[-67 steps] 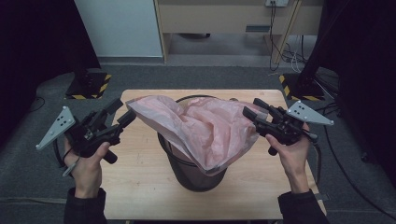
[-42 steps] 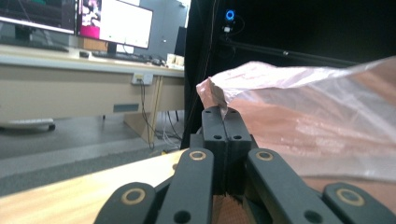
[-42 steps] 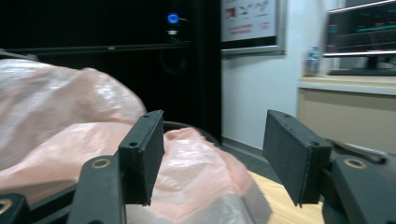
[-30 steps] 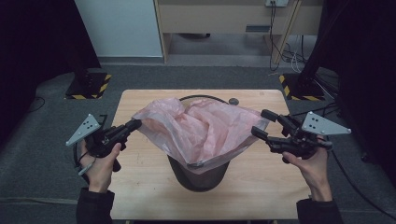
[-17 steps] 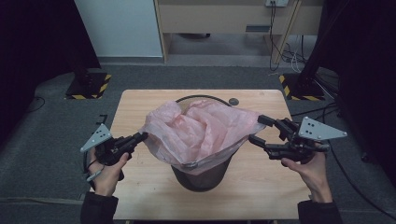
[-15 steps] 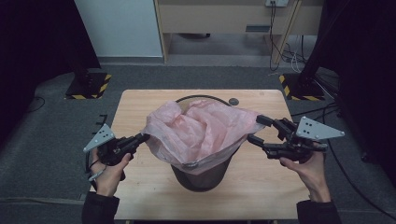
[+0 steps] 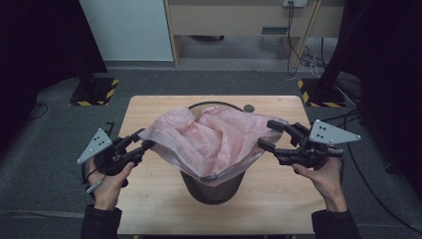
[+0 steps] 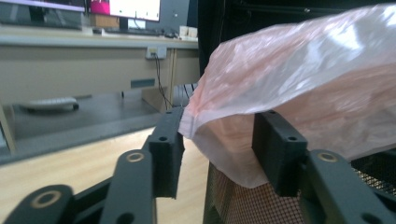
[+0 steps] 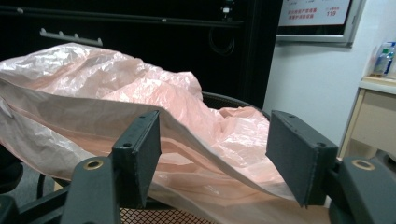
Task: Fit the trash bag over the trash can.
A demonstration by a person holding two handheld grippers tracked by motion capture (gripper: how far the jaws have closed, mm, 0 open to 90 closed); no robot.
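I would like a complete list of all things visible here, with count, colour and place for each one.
Thin plastic bag: one, pink, draped over the bin, its edge between the jaws of both grippers.
Mesh waste bin: one, black, middle of the table.
Wooden table: one, light brown, centre of the high view.
Small round disc: one, dark, on the table's far edge.
Striped stand bases: two, black and yellow, on the grey floor at both far corners.
Left hand-held gripper: one, black, jaws open at the bag's left edge.
Right hand-held gripper: one, black, jaws open at the bag's right edge.
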